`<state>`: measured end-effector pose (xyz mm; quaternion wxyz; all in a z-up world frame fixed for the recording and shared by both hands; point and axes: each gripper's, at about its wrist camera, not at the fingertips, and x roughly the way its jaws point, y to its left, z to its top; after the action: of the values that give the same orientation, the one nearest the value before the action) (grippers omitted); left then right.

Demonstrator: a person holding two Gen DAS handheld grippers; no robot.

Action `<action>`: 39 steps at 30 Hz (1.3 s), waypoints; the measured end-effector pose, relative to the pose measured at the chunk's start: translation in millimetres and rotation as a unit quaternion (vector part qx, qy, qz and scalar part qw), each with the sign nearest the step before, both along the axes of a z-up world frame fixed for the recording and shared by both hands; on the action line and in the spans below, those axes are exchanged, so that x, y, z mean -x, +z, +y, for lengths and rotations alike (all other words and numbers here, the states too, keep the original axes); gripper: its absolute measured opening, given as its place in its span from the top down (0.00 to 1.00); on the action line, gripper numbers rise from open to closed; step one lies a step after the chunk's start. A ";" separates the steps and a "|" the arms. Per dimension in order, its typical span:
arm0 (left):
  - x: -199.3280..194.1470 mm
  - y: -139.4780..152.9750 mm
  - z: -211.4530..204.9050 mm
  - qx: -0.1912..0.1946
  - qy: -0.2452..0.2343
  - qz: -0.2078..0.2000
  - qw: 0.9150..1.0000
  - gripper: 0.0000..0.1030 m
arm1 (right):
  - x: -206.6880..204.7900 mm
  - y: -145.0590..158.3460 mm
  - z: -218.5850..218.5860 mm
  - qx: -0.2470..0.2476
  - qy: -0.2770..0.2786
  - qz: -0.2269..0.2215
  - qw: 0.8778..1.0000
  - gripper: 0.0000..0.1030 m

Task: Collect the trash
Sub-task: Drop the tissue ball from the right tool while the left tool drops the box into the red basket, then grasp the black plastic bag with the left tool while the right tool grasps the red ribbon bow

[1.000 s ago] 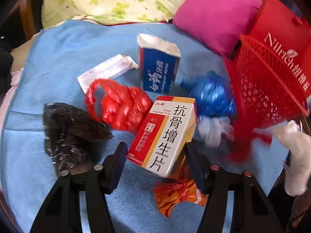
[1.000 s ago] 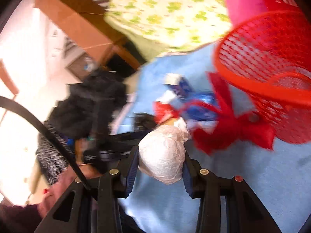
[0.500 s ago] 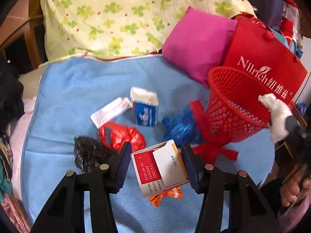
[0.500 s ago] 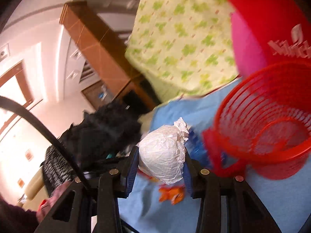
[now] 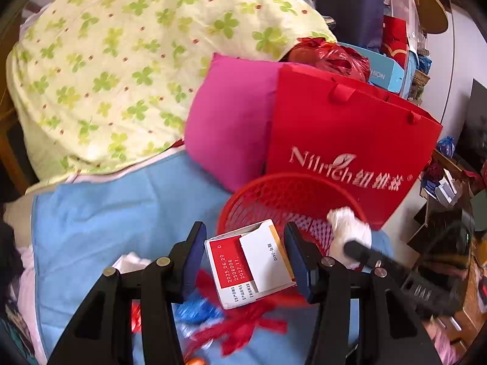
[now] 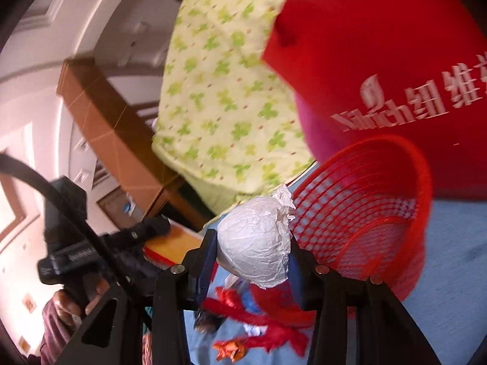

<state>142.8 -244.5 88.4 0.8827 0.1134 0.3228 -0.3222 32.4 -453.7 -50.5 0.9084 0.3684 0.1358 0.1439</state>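
My left gripper [image 5: 243, 237] is shut on a red and white medicine box [image 5: 252, 261], held in the air just in front of the red mesh basket [image 5: 274, 191]. My right gripper [image 6: 252, 238] has a white crumpled plastic wad [image 6: 258, 252] between its pads at the basket's [image 6: 380, 188] near rim. Its jaws are opening, and the pads still touch the wad. In the left wrist view, the wad [image 5: 350, 228] hangs over the basket's right rim. The basket looks empty inside.
Behind the basket stand a red carrier bag [image 5: 350, 140] and a pink pillow [image 5: 231, 121], with a clover-print quilt [image 5: 121, 60] at the back. On the blue sheet [image 5: 121, 206] below lie a blue bag [image 5: 197, 308], red scraps [image 5: 243, 325] and an orange wrapper [image 6: 231, 349].
The left gripper has lifted the medicine box off the blue sheet and up to the basket. The right gripper has carried the white wad to the basket's rim.
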 end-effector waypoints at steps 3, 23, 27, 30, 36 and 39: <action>-10.9 -5.3 -30.6 -0.012 0.005 -0.004 1.000 0.39 | -1.3 -5.2 -17.4 -0.007 -0.030 0.018 0.999 0.38; 28.7 -51.1 156.5 -0.028 0.177 0.022 0.984 0.33 | 17.8 25.3 36.8 0.067 0.049 -0.063 0.995 0.25; 44.8 -75.7 198.7 -0.062 0.213 0.022 0.975 0.33 | 13.6 22.0 78.5 0.090 0.110 -0.051 0.988 0.25; 46.1 -96.0 227.4 -0.073 0.239 0.044 0.967 0.33 | -2.1 8.3 110.3 0.099 0.157 -0.002 0.983 0.25; 26.2 -125.0 272.0 -0.071 0.290 0.081 0.951 0.33 | -42.8 -28.0 160.0 0.173 0.168 0.119 0.963 0.27; 13.4 -136.1 278.8 -0.063 0.293 0.093 0.949 0.33 | -59.2 -45.2 170.1 0.207 0.146 0.168 0.953 0.29</action>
<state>129.5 34.3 -47.7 0.8953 0.0390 0.4423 -0.0369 91.6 -283.6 -95.7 0.8978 0.1673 0.3655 0.1801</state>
